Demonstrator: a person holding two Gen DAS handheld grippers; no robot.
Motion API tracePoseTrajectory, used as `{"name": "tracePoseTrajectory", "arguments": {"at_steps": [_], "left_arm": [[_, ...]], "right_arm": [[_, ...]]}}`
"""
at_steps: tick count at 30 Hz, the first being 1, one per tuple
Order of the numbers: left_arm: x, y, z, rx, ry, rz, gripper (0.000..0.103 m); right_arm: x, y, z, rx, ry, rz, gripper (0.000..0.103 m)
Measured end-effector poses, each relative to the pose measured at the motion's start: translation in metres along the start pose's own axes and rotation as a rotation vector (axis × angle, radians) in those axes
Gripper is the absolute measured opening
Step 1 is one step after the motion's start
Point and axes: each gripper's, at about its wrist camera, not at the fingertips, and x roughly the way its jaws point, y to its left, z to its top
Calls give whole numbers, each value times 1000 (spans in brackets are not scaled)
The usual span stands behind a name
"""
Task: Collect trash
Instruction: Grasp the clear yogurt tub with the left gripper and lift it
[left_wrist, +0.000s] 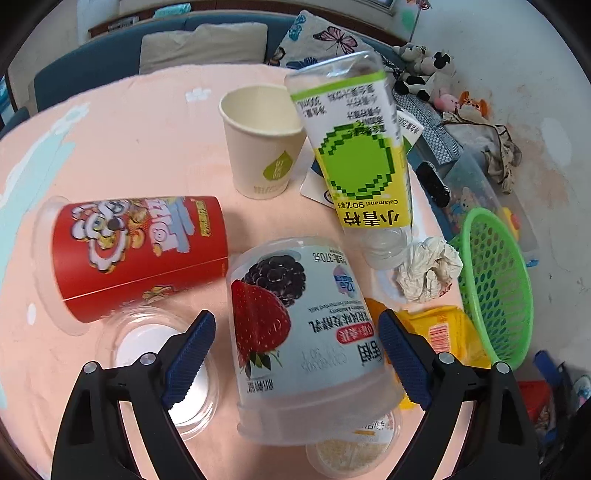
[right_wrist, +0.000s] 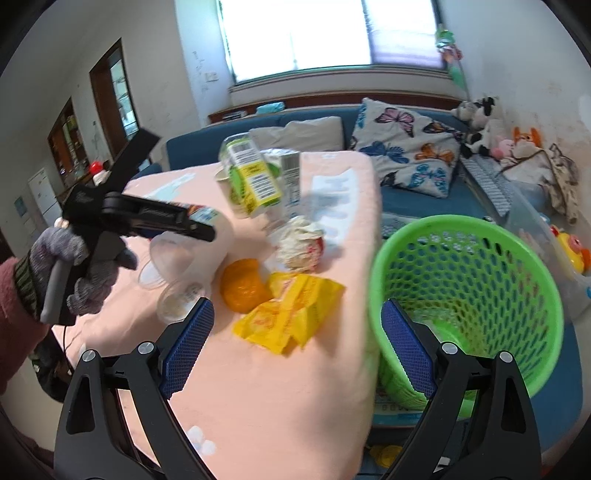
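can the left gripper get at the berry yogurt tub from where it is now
Probably yes: the left gripper is open with the berry yogurt tub lying between its pads, untouched. Nothing blocks it.

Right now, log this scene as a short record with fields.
surface: table under pink cloth
bin: green plastic mesh basket, beside table edge
left gripper: open, straddling clear berry-label yogurt tub
right gripper: open, empty
lying: red snack canister
upright: beige paper cup
near basket: crumpled white paper, yellow wrapper
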Motion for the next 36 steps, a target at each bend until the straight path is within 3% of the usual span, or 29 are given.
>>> {"name": "tracePoseTrajectory", "arguments": {"at_steps": [10,23,36], "left_arm": [[9,-3,-1,-7,20,-62,81],[-32,3,-8,-13,-68,-105,78],[-69,24,-11,-45,-146,-145,77]], "right_arm": [[26,35,-6,-71,58,79,91],[57,73,-9,-130,108,167,91],[94,96,-11,-149,157,192,91]]}}
